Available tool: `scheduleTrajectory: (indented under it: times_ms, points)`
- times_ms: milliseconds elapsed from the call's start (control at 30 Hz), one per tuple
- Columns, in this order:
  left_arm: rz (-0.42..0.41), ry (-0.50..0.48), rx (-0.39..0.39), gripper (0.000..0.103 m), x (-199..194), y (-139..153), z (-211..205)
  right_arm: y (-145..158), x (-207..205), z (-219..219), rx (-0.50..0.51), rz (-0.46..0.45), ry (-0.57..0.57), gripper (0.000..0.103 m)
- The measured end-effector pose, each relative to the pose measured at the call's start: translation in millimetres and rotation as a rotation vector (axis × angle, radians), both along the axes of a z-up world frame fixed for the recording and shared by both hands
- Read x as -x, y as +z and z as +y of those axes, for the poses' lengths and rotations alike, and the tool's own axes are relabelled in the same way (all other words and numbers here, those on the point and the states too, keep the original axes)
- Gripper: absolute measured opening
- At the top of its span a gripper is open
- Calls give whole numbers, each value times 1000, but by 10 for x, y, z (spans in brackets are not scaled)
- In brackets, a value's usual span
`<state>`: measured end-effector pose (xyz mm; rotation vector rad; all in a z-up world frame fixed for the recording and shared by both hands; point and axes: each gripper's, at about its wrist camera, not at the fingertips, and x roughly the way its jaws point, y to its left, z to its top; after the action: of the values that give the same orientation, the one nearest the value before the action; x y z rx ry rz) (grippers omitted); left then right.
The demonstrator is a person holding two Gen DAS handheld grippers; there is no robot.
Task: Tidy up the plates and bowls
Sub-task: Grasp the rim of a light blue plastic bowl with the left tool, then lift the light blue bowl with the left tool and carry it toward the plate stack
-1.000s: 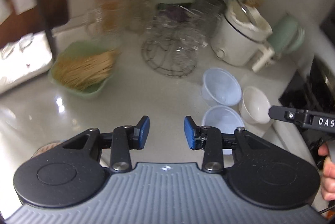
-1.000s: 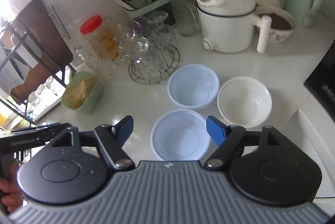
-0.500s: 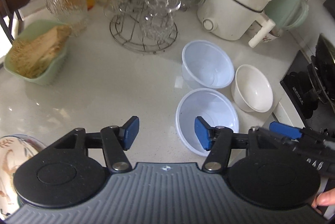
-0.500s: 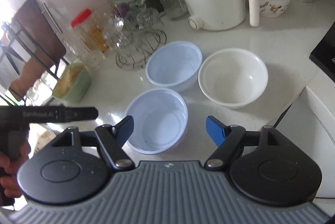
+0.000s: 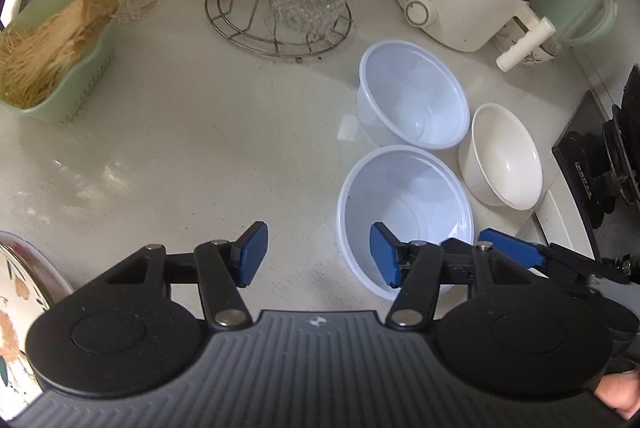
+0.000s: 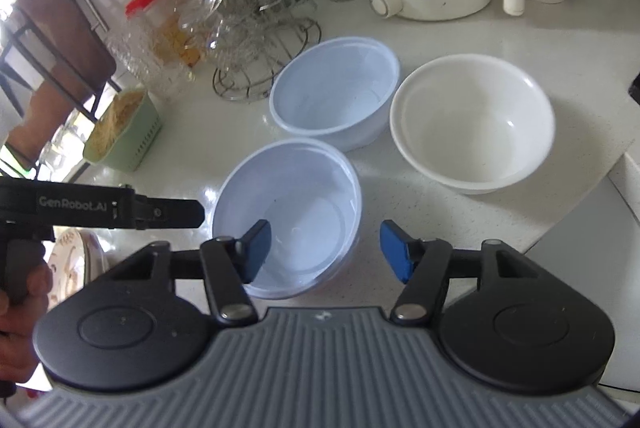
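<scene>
Closing in together, both hand-held grippers, left (image 5: 316,254) and right (image 6: 324,252), now straddle the near plastic bowl's (image 6: 288,216) rim, jaws released, grasp likely next.

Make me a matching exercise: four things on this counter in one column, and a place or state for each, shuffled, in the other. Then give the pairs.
Things:
1. near plastic bowl
2. white bowl
3. green basket
4. right claw

Places or states:
A. holds pale, straw-like strands
B. farthest right of the three bowls
C. open, one finger over a bowl, one outside its rim
D. closest to both claws, empty

Pairs: 1-D, 2-B, 3-A, 4-C
</scene>
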<state>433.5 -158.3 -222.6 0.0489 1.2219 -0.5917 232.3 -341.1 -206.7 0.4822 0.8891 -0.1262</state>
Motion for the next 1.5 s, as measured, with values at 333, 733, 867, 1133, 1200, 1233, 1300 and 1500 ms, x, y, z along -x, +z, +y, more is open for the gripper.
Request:
scheduleTrajectory:
  times_ms: [333,733,867,1133,1200,1233,1300,1500]
  points:
    - [25,6,11,12,65,-58,8,-186,-98,56,22,55,23,21]
    - [19,-5,46,10,143,135,-28,-162,-114,155,-23,42,90,9]
    - [-7,5,33,10,168,199,73,-177,-129,142,-36,41,86,8]
    - [0,91,11,34,150,166,325,-190,-158,138,-62,49,73,8]
    - [13,92,13,35,164,119,350,-200,-164,130,-70,58,68,8]
    - [23,89,19,35,173,92,359,-201,-172,132,-69,62,69,8]
    - [38,88,28,35,189,32,366,-203,-187,143,-69,69,75,8]
    - [122,109,38,29,203,-175,378,-216,-221,157,-89,85,76,8]
